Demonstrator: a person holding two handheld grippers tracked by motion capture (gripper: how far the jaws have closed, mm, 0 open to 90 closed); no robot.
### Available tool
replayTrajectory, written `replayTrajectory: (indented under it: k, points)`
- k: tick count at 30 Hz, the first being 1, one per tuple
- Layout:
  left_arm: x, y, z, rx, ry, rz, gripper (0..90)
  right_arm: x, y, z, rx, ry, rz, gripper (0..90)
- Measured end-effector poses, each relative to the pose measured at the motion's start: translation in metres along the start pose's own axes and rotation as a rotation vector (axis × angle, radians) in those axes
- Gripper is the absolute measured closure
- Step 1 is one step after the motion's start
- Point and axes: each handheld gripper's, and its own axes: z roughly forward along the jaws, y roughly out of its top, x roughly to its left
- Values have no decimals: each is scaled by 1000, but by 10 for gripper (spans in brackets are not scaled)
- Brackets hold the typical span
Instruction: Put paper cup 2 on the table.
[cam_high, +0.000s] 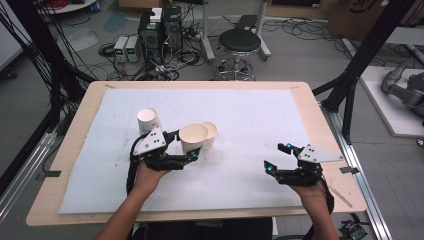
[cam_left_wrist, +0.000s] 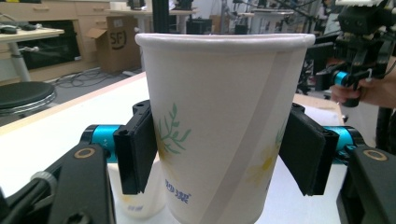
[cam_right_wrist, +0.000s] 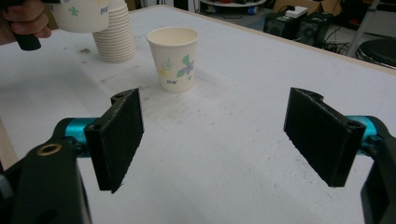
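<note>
Cup (cam_left_wrist: 219, 126) clamped in left gripper (cam_high: 196, 145) — carrying step.
Right gripper (cam_high: 280, 156) released, idle; next — needs setting down beside standing cup (cam_right_wrist: 173, 57), upright.

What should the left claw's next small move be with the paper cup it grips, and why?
Probably carry the paper cup sideways and set it down beside the standing cup. The left claw is clamped on its sides, apparently lifted off the white mat, while the cup stack sits behind and the right claw waits open.
</note>
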Motion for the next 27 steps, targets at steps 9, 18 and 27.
replayTrajectory:
  k: [9,18,27]
  points:
    - [-9,1,39,0,-33,1,330,-5,-6,-5,6,-21,13,203]
    - [-19,-2,85,8,-65,-2,329,-12,-10,-14,-3,-46,29,203]
    - [-23,-11,125,59,-52,-4,329,-13,-12,-17,-5,-61,36,203]
